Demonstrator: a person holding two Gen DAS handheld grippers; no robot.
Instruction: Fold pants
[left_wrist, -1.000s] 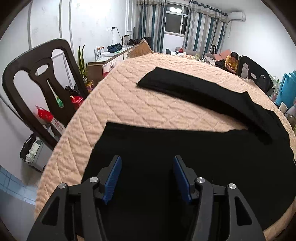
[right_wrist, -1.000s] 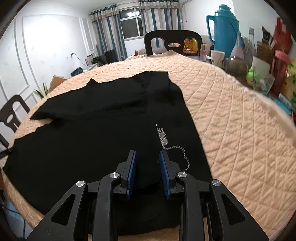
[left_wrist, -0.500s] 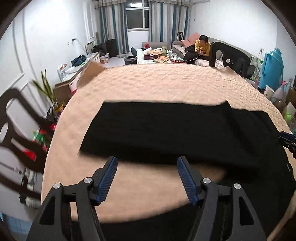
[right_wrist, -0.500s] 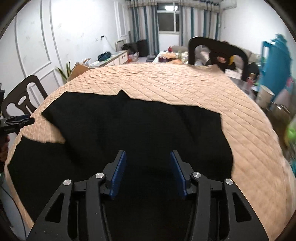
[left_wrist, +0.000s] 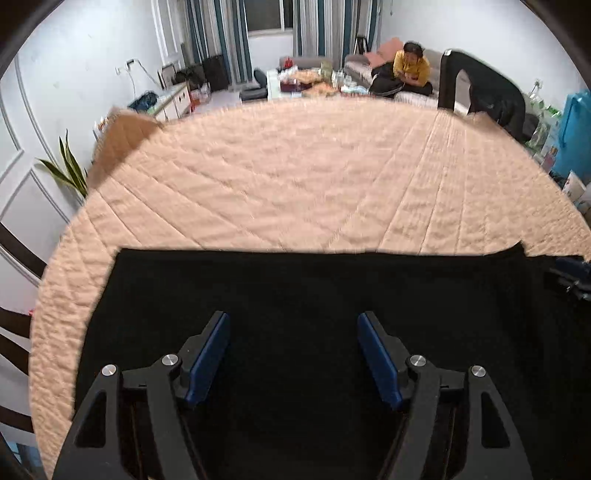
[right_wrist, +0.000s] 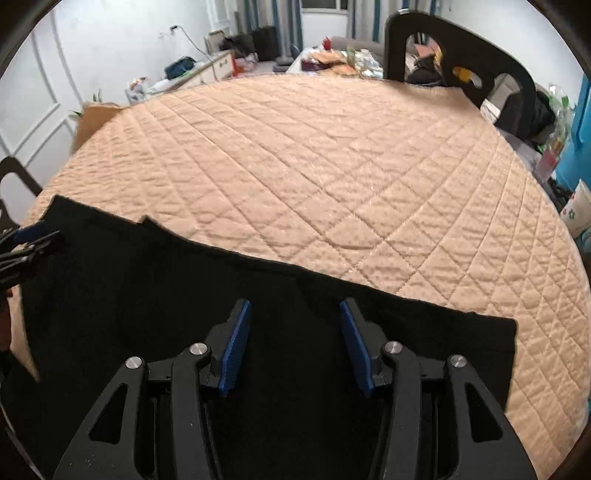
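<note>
Black pants (left_wrist: 314, 295) lie flat along the near edge of a round table with a peach quilted cover (left_wrist: 314, 177). In the left wrist view my left gripper (left_wrist: 293, 325) is open above the pants, empty. In the right wrist view the pants (right_wrist: 147, 280) stretch from left to right, with a straight far edge. My right gripper (right_wrist: 295, 314) is open above them, empty. The left gripper shows at the left edge of the right wrist view (right_wrist: 26, 243). The right gripper shows at the right edge of the left wrist view (left_wrist: 570, 275).
Black chairs stand at the far side (right_wrist: 461, 62) and at the left (left_wrist: 14, 251). A blue jug (left_wrist: 574, 133) and bottles stand at the right. A person (left_wrist: 410, 70) sits on a sofa in the back. A cardboard box (left_wrist: 118, 136) sits beyond the table's left edge.
Both grippers have swung toward the table's near edge. The right gripper opened from nearly shut. The pants now lie as one band with one leg over the other.
</note>
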